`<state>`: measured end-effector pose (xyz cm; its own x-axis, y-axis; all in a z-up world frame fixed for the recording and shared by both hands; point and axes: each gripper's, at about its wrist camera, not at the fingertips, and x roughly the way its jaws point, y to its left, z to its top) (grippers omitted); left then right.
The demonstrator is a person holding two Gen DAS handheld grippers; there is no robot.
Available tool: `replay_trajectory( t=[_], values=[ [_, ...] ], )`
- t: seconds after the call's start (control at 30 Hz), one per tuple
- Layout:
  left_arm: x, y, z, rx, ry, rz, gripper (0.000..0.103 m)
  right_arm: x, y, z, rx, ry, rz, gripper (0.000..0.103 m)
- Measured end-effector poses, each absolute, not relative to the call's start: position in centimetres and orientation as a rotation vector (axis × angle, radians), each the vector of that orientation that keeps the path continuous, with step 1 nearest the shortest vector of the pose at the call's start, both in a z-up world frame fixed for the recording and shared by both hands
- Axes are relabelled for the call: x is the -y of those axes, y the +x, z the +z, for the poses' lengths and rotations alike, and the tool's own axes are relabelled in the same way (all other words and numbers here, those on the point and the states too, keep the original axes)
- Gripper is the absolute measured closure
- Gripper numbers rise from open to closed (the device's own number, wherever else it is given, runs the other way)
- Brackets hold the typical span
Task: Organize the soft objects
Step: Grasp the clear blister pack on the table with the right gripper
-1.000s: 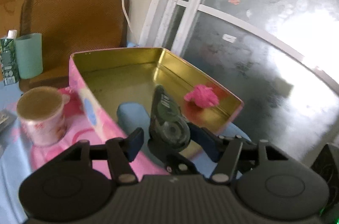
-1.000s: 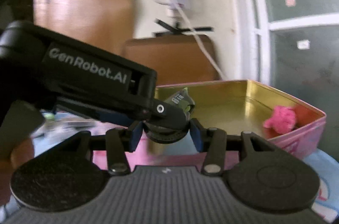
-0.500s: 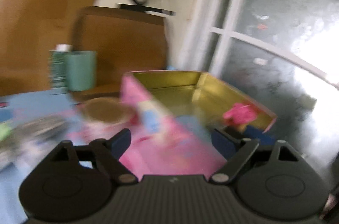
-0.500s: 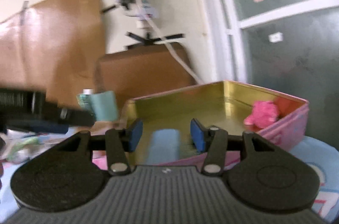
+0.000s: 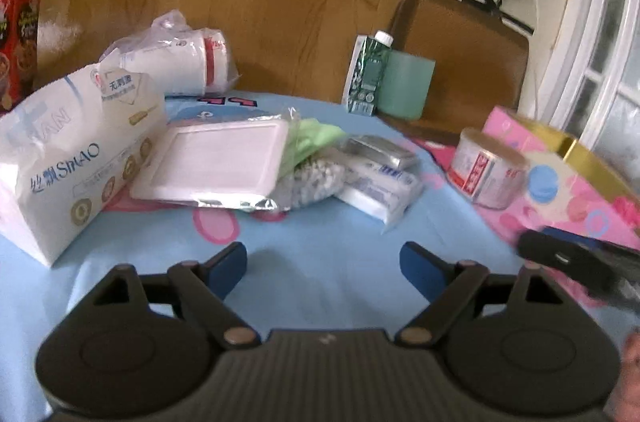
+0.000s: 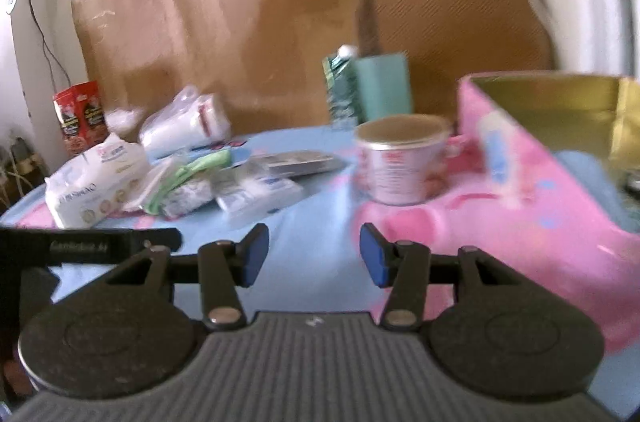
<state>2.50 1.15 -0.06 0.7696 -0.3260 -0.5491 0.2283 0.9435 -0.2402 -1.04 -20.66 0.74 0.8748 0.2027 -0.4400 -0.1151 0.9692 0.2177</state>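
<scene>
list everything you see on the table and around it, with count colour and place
tissue pack: 1, white, far left
sleeve of paper cups: 1, white with red, lying at the back left
flat white packet: 1, white, beside the tissue pack
green bag: 1, green, under the packet's right edge
silver sachets: a few, silver and white, centre
carton: 1, green, back
cup: 1, teal, right of the carton
paper tub: 1, white and red, beside the tin
tin box: 1, pink with gold inside, right
red box: 1, far left
left claw: open
right claw: open
</scene>
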Motion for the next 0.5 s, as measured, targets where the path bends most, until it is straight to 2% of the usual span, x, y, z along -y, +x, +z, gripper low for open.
replay_trajectory(
  t=[0.1, 0.2, 0.27, 0.37, 0.5],
  values=[
    [-2.4, 2.4, -0.2, -0.615, -0.232, -0.31, 0.016, 19.9, 3.5, 1.7, -0.544, 0.294, 0.194, 0.049],
    [-3.1, 2.6, -0.5, -0.605, -0.298, -0.316, 0.013, 19.0, 8.3, 2.1, -0.61, 0.406, 0.185, 0.044],
    [-3.5, 2.8, -0.5, -0.602, -0.331, -0.327, 0.013, 17.7, 11.2, 1.9, -0.64, 0.421, 0.131, 0.034],
    [-3.6, 2.7, -0.5, -0.58, -0.342, -0.35, 0.013, 16.4, 14.4, 1.2, -0.703, 0.47, 0.007, 0.029],
    [-3.4, 1.8, 0.0, -0.527, -0.326, -0.364, 0.01, 15.3, 16.3, 0.3, -0.723, 0.437, -0.054, 0.03]
  ],
)
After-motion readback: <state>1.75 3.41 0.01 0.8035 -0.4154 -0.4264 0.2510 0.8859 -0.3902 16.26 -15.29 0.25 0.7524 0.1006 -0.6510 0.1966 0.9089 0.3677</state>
